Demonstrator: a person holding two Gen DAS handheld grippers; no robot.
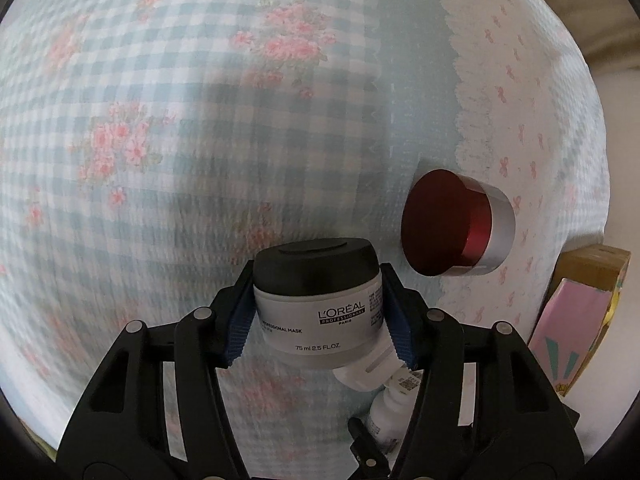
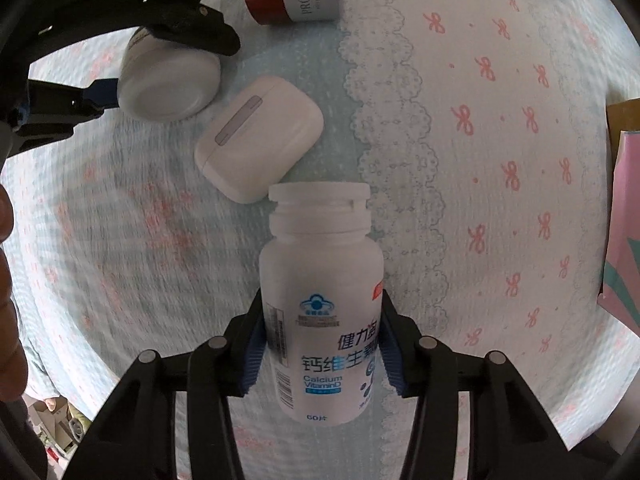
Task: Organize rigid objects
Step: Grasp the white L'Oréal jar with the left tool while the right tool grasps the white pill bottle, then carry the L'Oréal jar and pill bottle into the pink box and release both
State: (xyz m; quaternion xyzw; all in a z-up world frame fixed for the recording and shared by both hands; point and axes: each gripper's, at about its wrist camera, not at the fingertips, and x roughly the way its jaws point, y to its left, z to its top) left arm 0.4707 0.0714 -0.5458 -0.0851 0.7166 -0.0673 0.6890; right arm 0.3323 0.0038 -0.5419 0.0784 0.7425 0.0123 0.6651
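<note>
Gingham bedspread (image 1: pixel 160 160): soft blue-and-pink cloth bearing every item.
Calcium bottle (image 2: pixel 322 300): clamped between right gripper (image 2: pixel 322 344) fingers, above the cloth, seemingly for regrouping; contents hidden.
Red-lidded jar (image 1: pixel 456 226): on its side near the lace border, lid on.
Mask jar (image 1: pixel 316 300): pinched by left gripper (image 1: pixel 316 320), black lid shut.
Earbud case (image 2: pixel 260 140): closed, on the cloth between both jars.

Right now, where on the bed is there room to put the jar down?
The checked, flowery cloth left of the red-lidded jar is bare. The bow-print cloth between the lace edge and the pink box is bare too. It is crowded around the white case, which lies near both held containers.
</note>
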